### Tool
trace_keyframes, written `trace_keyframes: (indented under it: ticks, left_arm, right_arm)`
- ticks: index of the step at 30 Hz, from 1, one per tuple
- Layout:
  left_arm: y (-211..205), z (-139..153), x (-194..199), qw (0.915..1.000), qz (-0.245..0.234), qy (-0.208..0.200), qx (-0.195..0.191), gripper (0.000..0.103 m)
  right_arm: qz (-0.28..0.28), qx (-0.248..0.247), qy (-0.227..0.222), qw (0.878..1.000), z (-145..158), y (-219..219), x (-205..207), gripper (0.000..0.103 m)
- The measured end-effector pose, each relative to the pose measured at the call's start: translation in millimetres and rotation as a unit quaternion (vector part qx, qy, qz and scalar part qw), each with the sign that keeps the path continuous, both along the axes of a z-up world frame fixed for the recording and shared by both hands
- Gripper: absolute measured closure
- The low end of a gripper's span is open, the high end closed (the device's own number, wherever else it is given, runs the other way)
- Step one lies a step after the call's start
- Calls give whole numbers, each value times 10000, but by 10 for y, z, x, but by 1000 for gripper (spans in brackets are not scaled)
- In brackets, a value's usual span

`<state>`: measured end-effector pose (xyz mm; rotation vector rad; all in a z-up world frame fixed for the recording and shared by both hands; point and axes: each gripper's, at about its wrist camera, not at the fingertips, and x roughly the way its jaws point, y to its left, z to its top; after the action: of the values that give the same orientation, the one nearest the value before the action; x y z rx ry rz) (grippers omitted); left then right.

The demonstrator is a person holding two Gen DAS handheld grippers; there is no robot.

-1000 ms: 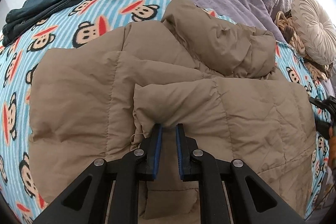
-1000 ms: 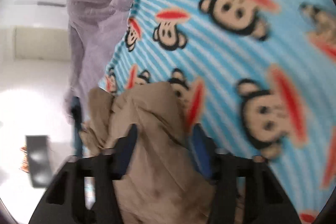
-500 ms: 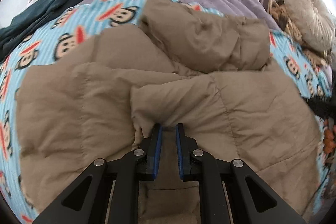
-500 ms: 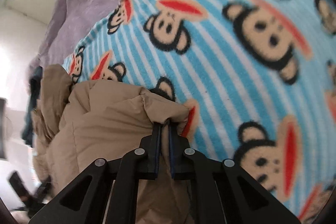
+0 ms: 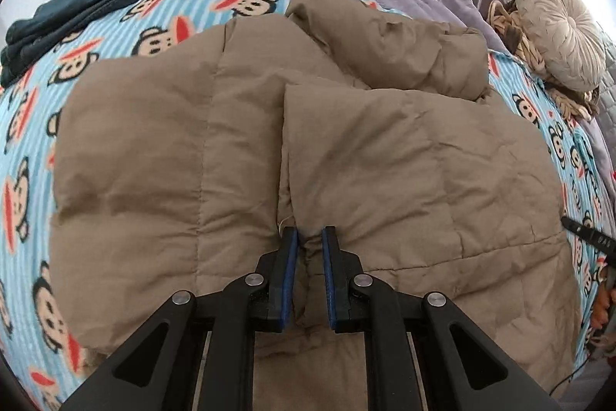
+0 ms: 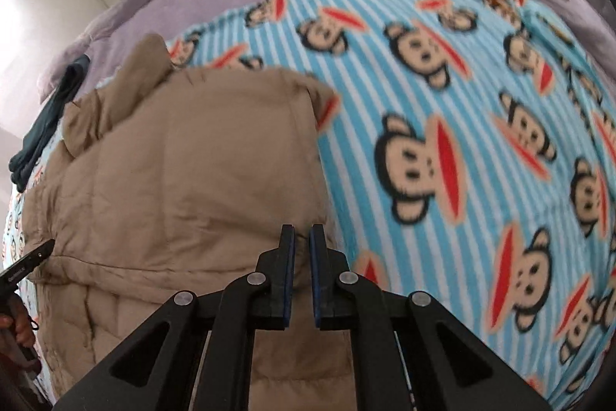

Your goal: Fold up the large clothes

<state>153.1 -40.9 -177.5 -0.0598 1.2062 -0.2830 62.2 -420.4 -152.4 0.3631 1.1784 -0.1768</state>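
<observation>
- Since a second ago, we are laying the right half of the puffer jacket (image 5: 404, 156) flatter over its left half on the monkey blanket (image 6: 442, 126).
- Our left gripper (image 5: 308, 237) is pinching a jacket fold.
- Our right gripper (image 6: 301, 237) is nearly closed; whether it is gripping fabric, we cannot tell.
- We are judging the next move: smoothing, then folding the hem toward the collar.
- Sleeves are lying hidden inside.

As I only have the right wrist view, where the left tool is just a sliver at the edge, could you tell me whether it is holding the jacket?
Observer: Yes, the left tool is shut on a small pucker of the tan jacket.
Operator: Thank you. Where on the jacket is that, please?
Observer: At the near corner of a folded-over flap, whose edge runs away from the tool along the jacket's middle.
</observation>
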Motion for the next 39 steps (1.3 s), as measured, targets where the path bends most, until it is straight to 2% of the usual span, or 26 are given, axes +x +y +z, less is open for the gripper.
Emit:
trace_keyframes:
  ticks: [4, 8, 11, 13, 15, 17, 25, 26, 27, 28, 29, 37, 39]
  left_arm:
    - [-22, 54, 9, 9999, 65, 65, 104, 88]
    - [-21, 201, -54, 9994, 138, 63, 305, 88]
    - [16, 300, -148, 9993, 218, 89, 306, 88]
    - [44, 363, -226, 9991, 250, 133, 300, 88]
    - [57, 407, -308, 9990, 251, 166, 323, 88]
    - [73, 451, -411, 9990, 229, 206, 330, 88]
    - [185, 555, -815, 9988, 217, 287, 320, 87]
    - [203, 565, -873, 9988, 212, 289, 336, 57]
    - [221, 579, -921, 9987, 243, 271, 364, 8]
    - [245, 610, -972, 9986, 315, 168, 389, 0]
    - [273, 666, -1046, 9986, 354, -11, 392, 0]
    - [402, 727, -1334, 9984, 327, 246, 381, 0]
    - [415, 753, -1414, 9982, 324, 255, 433, 0]
  right_arm:
    - [-132, 152, 100, 9997, -80, -24, -62, 92]
    - [-205, 57, 104, 9997, 90, 5, -120, 92]
    - [-256, 56, 81, 9996, 237, 14, -231, 92]
    - [-298, 113, 87, 9995, 305, 25, -291, 88]
    - [-329, 174, 118, 9992, 353, 55, -366, 78]
    - [-305, 198, 147, 9992, 402, 117, -454, 74]
    - [-129, 305, 275, 9991, 511, 426, -754, 65]
    - [-113, 319, 284, 9990, 518, 454, -783, 63]
    - [-93, 341, 299, 9989, 530, 491, -825, 61]
    - [-83, 357, 313, 9988, 538, 522, -865, 60]
    - [-75, 374, 322, 9988, 548, 549, -901, 59]
    - [-27, 423, 386, 9984, 634, 725, -1139, 54]
    - [-19, 441, 388, 9983, 660, 755, -1184, 48]
